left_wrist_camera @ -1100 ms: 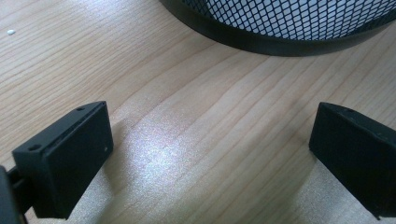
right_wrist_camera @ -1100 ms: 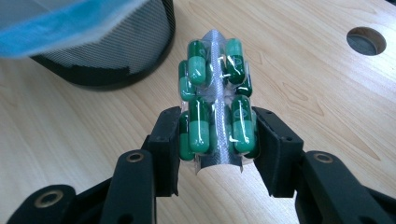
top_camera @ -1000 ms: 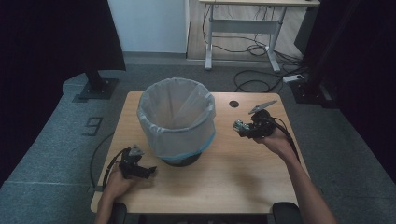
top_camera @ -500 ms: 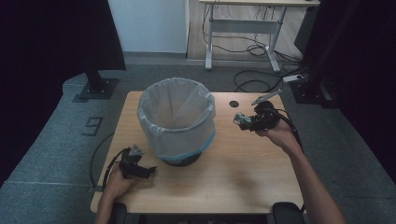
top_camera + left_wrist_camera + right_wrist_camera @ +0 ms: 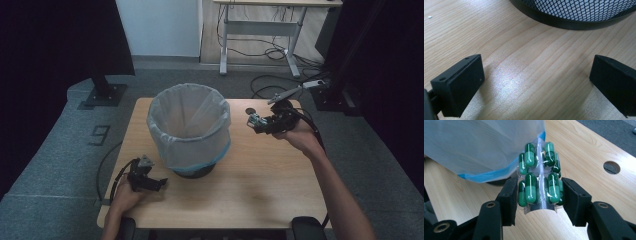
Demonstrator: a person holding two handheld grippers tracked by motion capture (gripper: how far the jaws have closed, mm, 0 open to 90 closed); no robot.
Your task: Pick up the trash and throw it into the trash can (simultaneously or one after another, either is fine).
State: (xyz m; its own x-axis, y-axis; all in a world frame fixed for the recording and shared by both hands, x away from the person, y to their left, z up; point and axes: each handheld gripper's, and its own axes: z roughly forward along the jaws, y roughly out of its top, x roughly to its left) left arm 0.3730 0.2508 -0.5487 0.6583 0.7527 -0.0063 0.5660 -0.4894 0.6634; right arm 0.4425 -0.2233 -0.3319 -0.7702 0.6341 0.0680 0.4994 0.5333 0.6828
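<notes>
1. The pick-up looks done to us. Our right gripper [image 5: 539,195] is pinching a blister pack [image 5: 539,182] of green capsules, one pad on each long edge. The foil is bowed a bit between the jaws, and half the pack pokes out past the tips.
2. Heads up: those jaws have just been opening a little. The pack is between them with both pads on its edges as far as we can see, so we call it a light pinch, not a release.
3. From the high view, the right gripper [image 5: 252,120] is up off the table [image 5: 260,190], with the lined bin [image 5: 189,125] just ahead of its tips. The pack isn't over the rim yet; it's beside the bin wall.
4. In the right gripper view the white liner [image 5: 474,145] with its blue hem sits right past the pack, ahead and to the left of the jaws. A round hole in the tabletop [image 5: 611,167] is off to their right.
5. Our left gripper [image 5: 157,182] is parked on the table with its jaws spread wide and nothing between them. The bin's black mesh base [image 5: 579,10] is close ahead of its tips.
6. What's left, we reckon: lift higher, carry the pack over the rim, let go so it drops into the liner. We can't see any other packs waiting on the table, so this may be the last one.
</notes>
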